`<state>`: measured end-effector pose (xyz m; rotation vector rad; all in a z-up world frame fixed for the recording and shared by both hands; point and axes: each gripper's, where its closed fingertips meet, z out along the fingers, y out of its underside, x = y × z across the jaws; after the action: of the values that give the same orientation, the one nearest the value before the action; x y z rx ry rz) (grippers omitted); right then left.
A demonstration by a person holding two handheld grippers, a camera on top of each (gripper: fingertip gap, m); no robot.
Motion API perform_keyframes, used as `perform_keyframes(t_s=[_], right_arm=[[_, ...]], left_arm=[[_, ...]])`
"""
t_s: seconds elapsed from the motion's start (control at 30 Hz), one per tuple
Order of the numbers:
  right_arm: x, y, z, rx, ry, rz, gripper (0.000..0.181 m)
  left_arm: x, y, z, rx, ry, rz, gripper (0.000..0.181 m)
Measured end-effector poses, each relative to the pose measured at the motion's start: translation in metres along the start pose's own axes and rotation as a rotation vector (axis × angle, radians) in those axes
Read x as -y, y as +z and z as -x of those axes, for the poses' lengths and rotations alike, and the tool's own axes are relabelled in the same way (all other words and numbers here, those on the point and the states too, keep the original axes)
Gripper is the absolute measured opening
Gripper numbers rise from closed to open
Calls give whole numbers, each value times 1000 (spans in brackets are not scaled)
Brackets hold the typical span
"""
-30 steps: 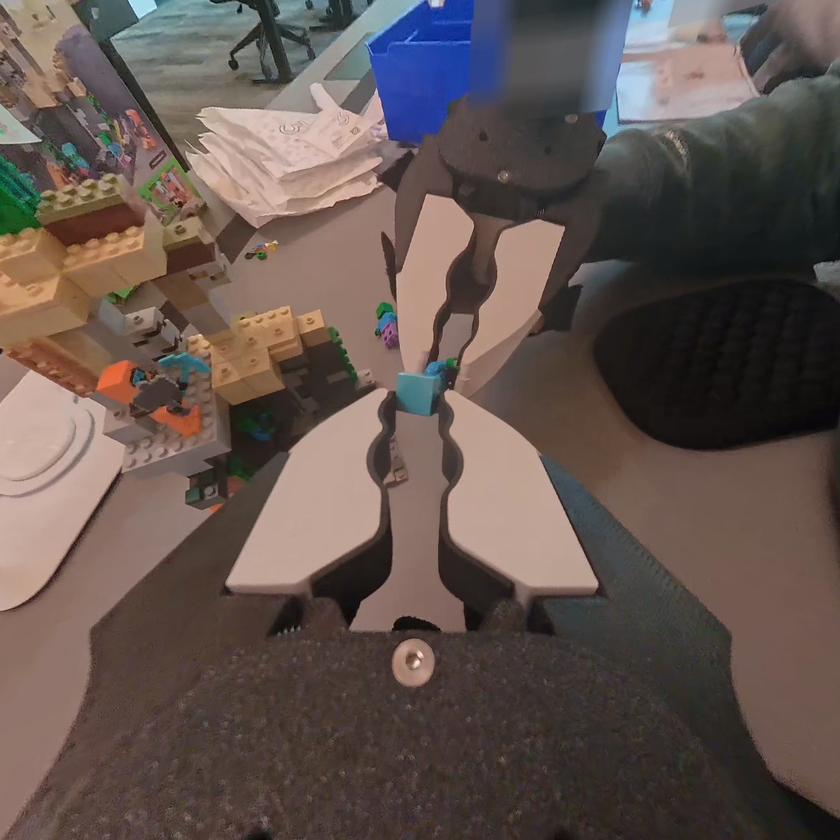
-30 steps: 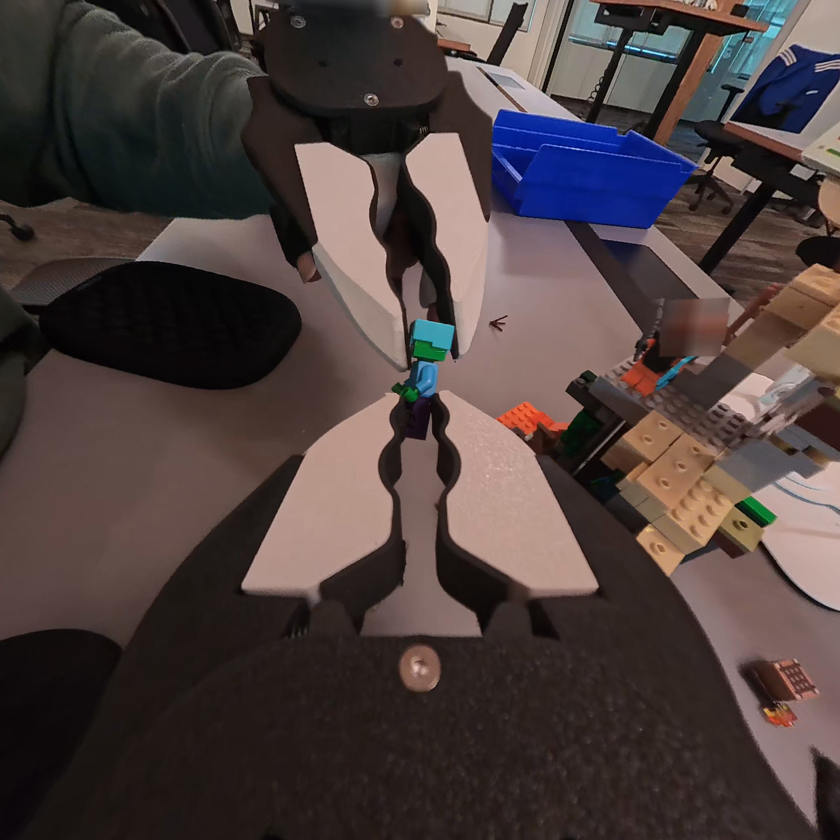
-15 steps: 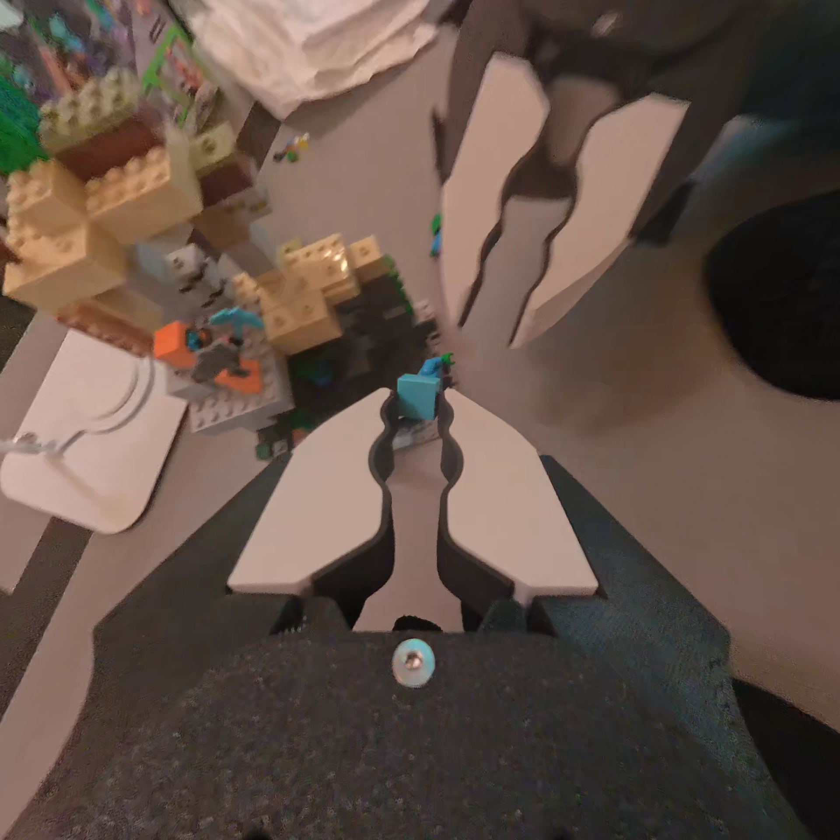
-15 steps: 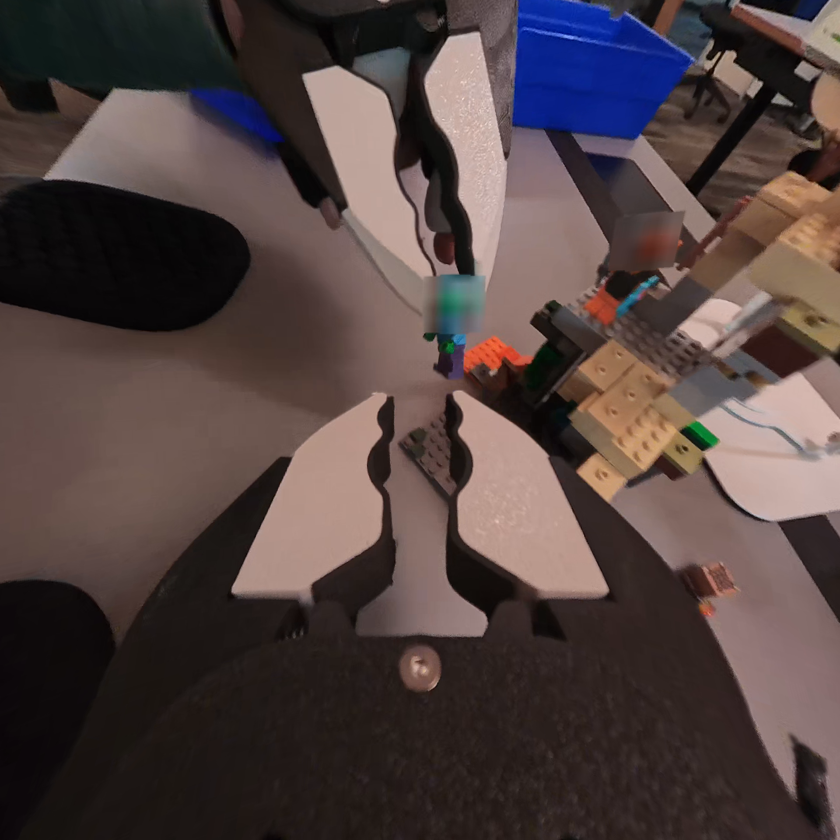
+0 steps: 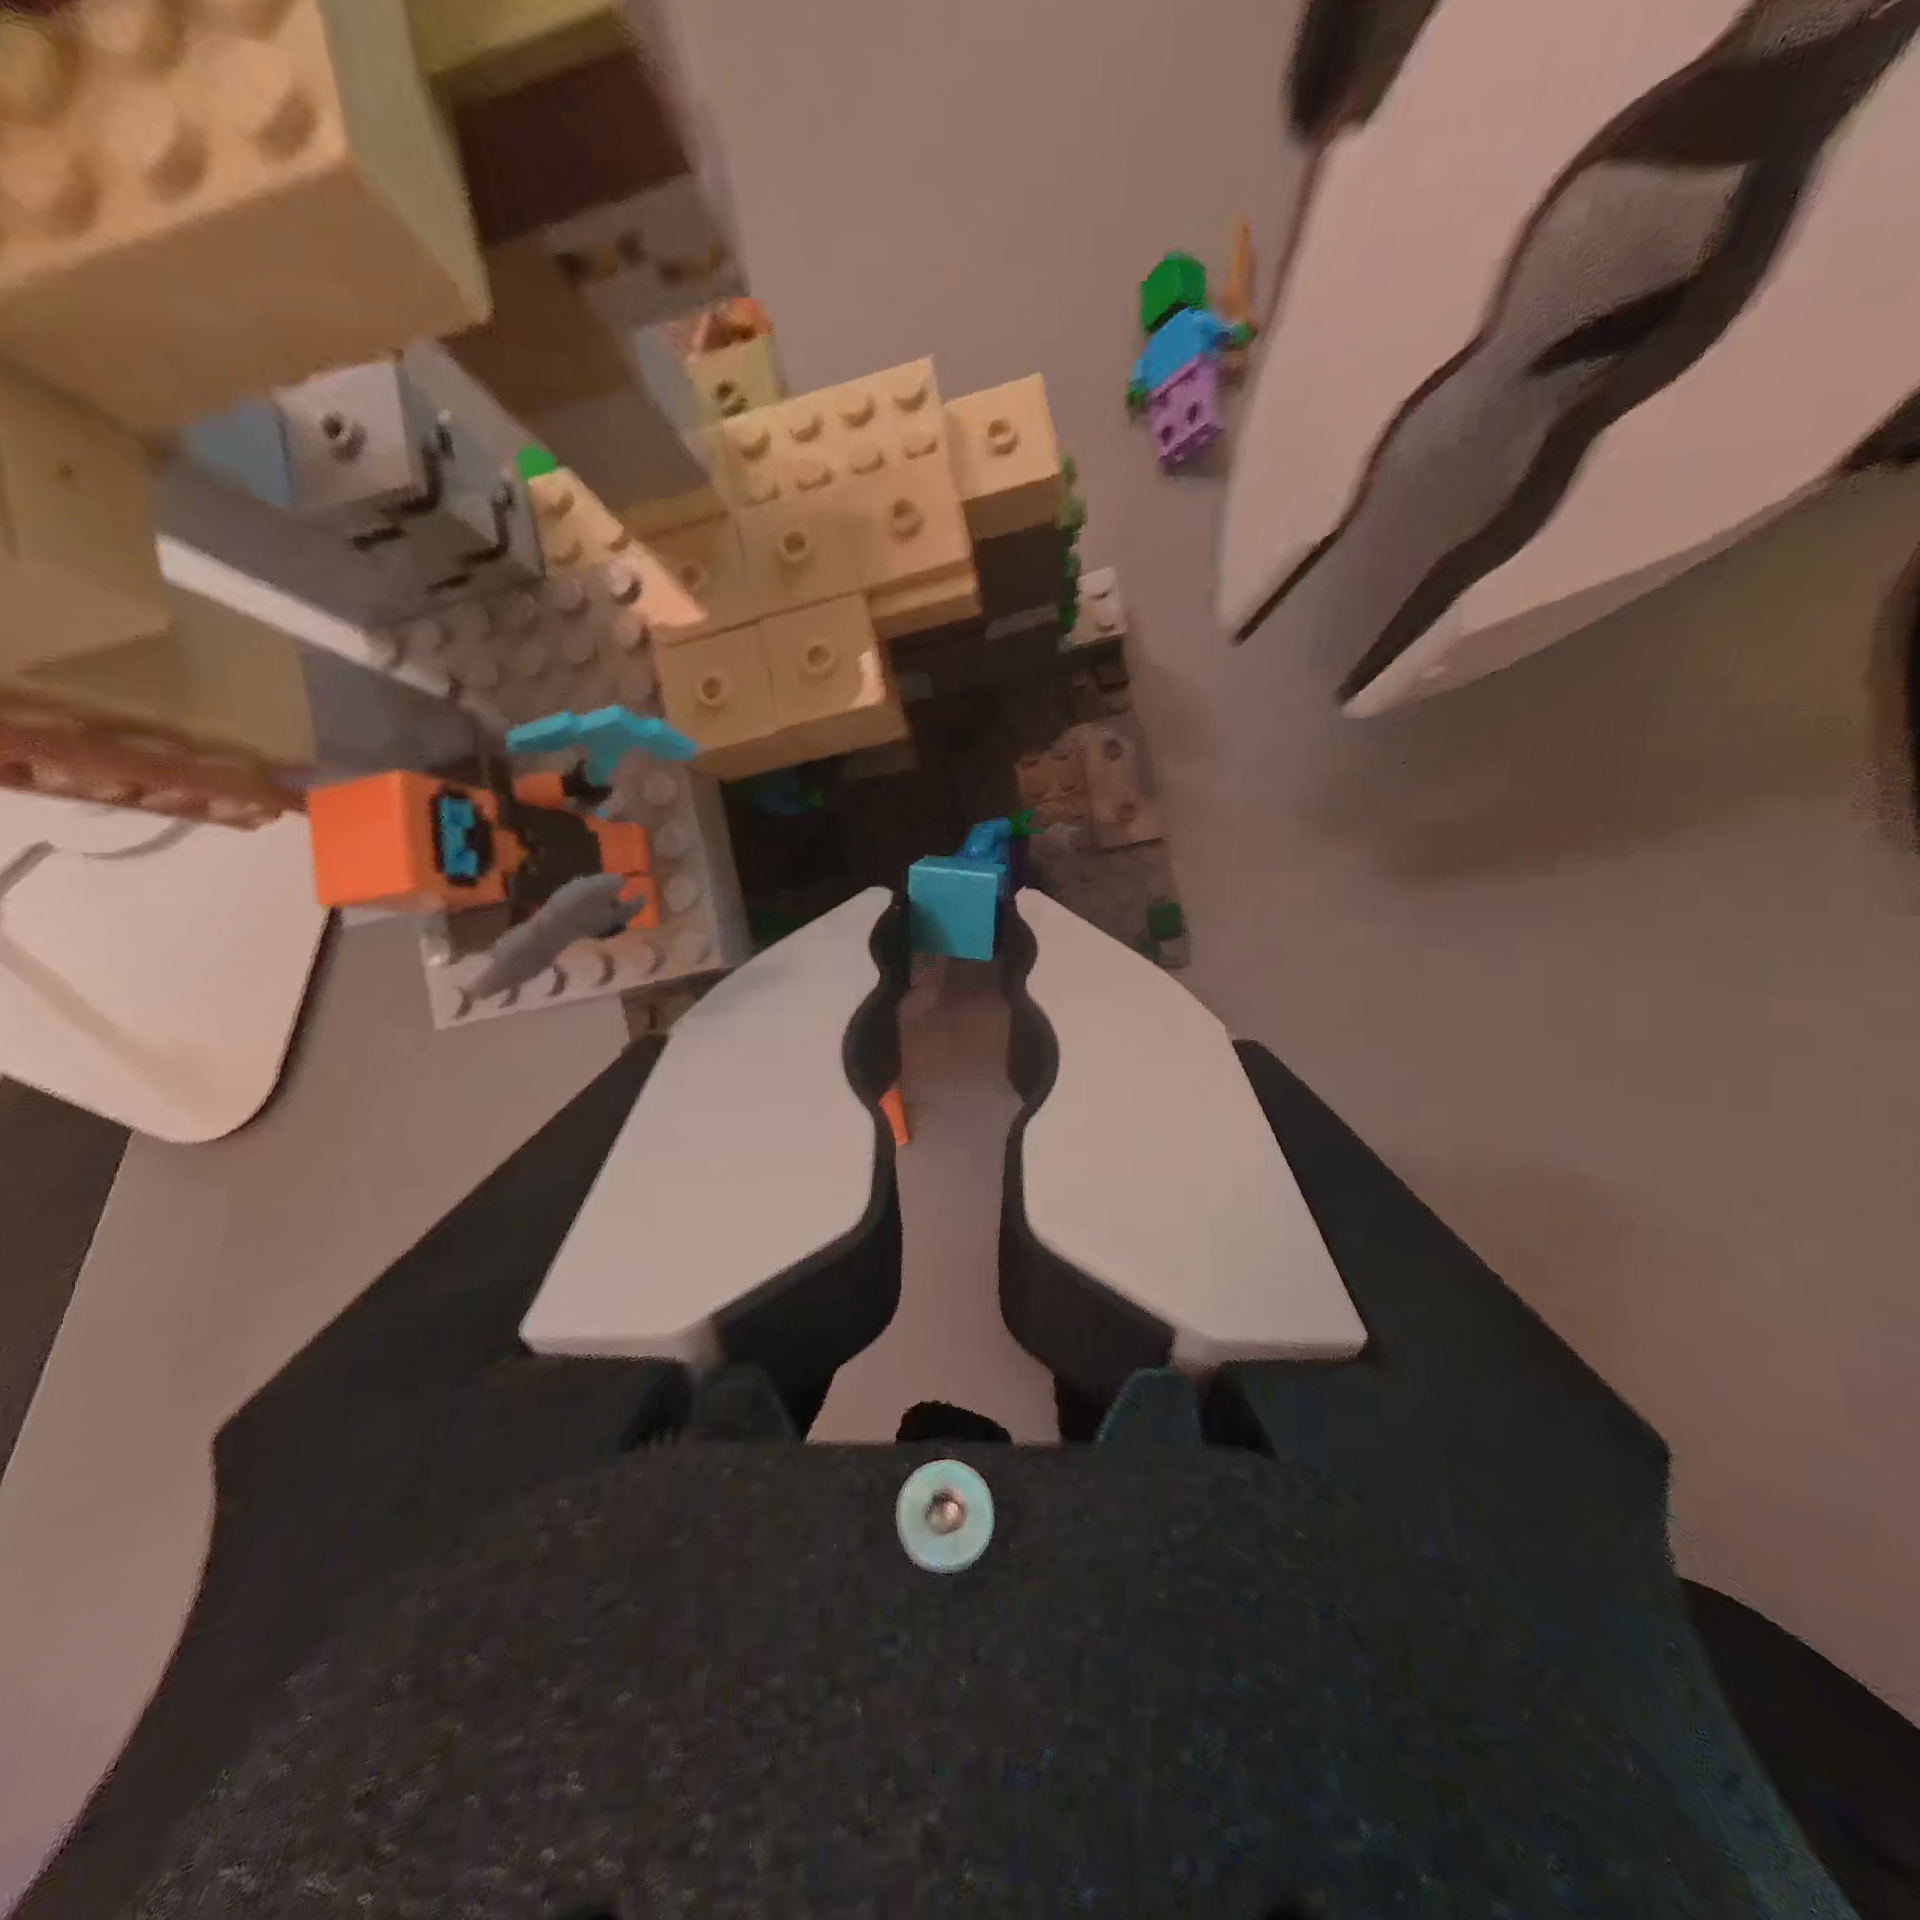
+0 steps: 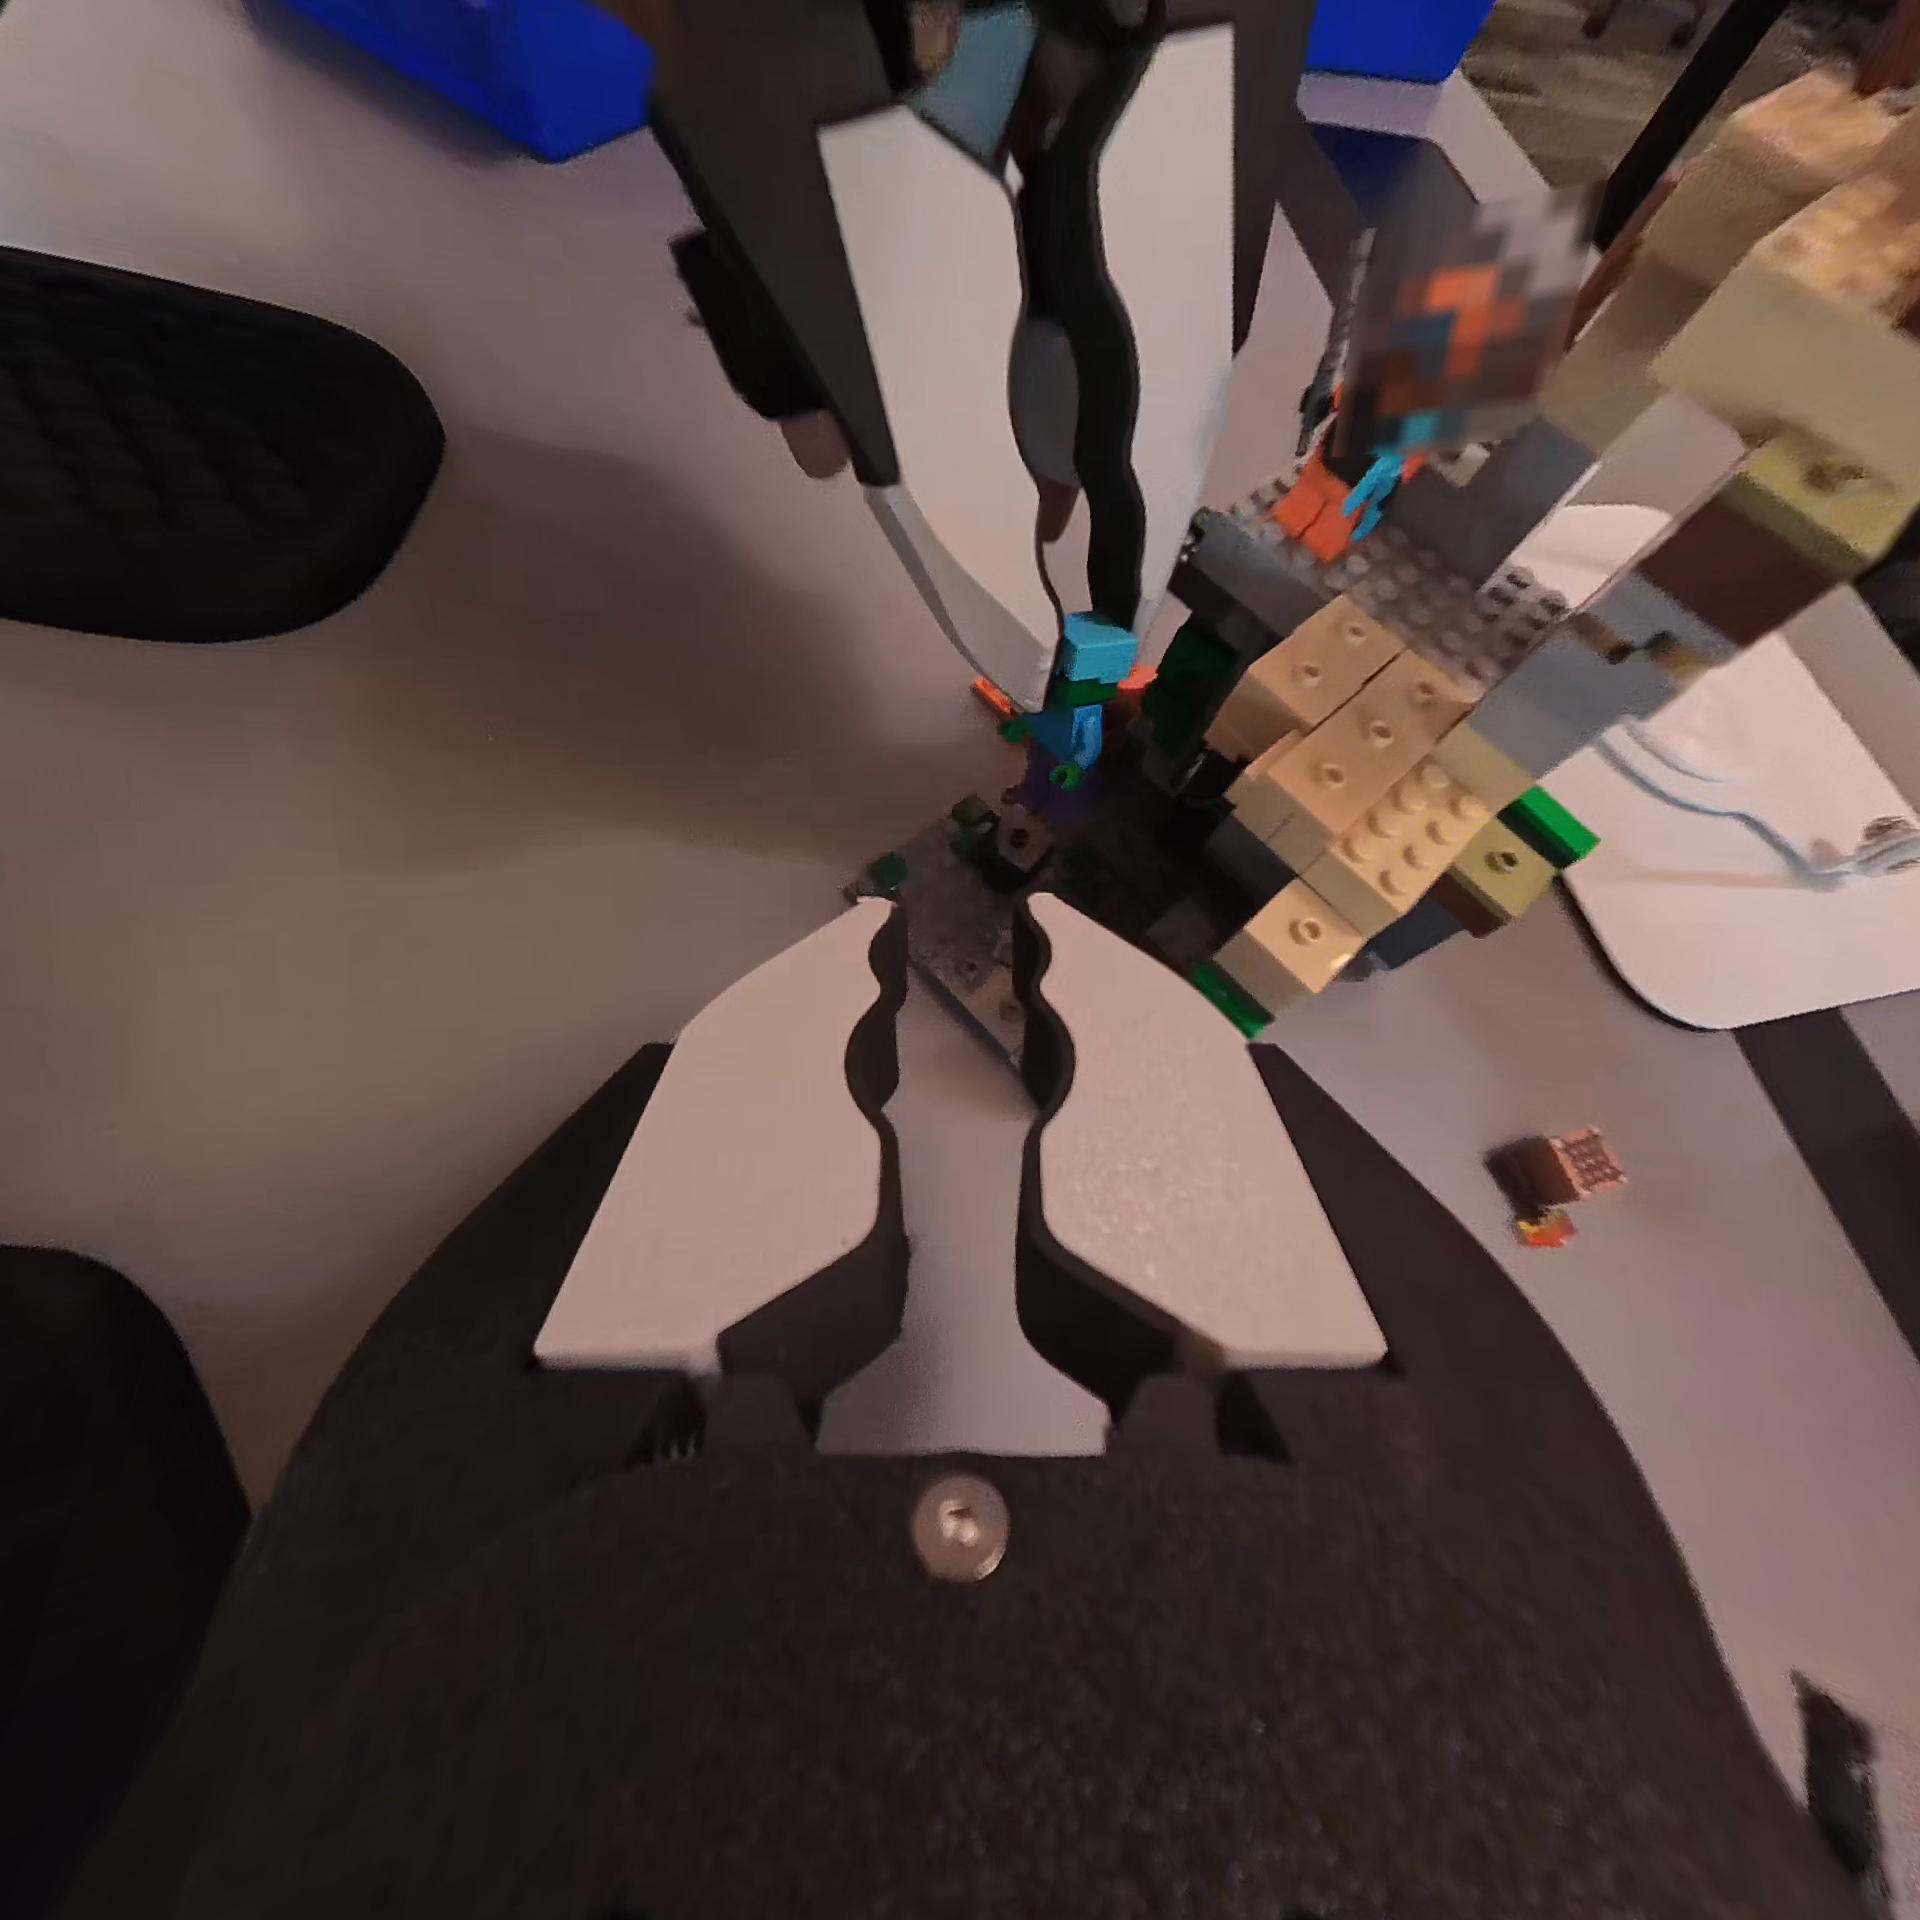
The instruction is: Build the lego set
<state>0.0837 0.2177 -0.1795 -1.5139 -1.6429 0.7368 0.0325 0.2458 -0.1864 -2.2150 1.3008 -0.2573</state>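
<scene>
A small figure [image 5: 954, 906] with a teal head is gripped between the fingers [image 5: 774, 1091] of the left gripper [image 5: 951, 920], held just over the dark base of the build [image 5: 831, 582]. In the right wrist view the figure [image 6: 1075, 707] is seen hanging upright from those fingertips beside the tan bricks. The right gripper [image 6: 956, 914] is empty, its fingers [image 6: 1174, 1132] parted, near the base's grey corner. A second figure [image 5: 1179, 353] lies on the grey surface [image 5: 1455, 1039] beyond the build. An orange figure [image 5: 478, 847] stands on a grey plate [image 5: 665, 935] of the build. A small brown piece [image 6: 1558, 1179] lies apart to the right.
</scene>
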Motion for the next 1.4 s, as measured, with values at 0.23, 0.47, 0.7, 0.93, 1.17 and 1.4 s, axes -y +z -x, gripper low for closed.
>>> perform_keyframes(t_s=[0.23,0.47,0.7,0.93,1.17,1.4], right_arm=[[3,17,9,29,78,-30,28],[14,20,1,4,245,-108,11],[12,21,-5,1,349,-126,9],[6,21,-6,-13,302,-94,15],[-7,8,-16,-15,248,-17,16],[-25,0,-13,28,202,88,16]], left_arm=[[25,-25,-39,-104,77,-106,16],[31,-31,-33,-47,74,-123,16],[34,-28,-28,39,108,-127,16],[29,-25,-22,63,117,-98,16],[-3,-10,10,148,85,93,16],[-16,13,15,198,63,199,16]])
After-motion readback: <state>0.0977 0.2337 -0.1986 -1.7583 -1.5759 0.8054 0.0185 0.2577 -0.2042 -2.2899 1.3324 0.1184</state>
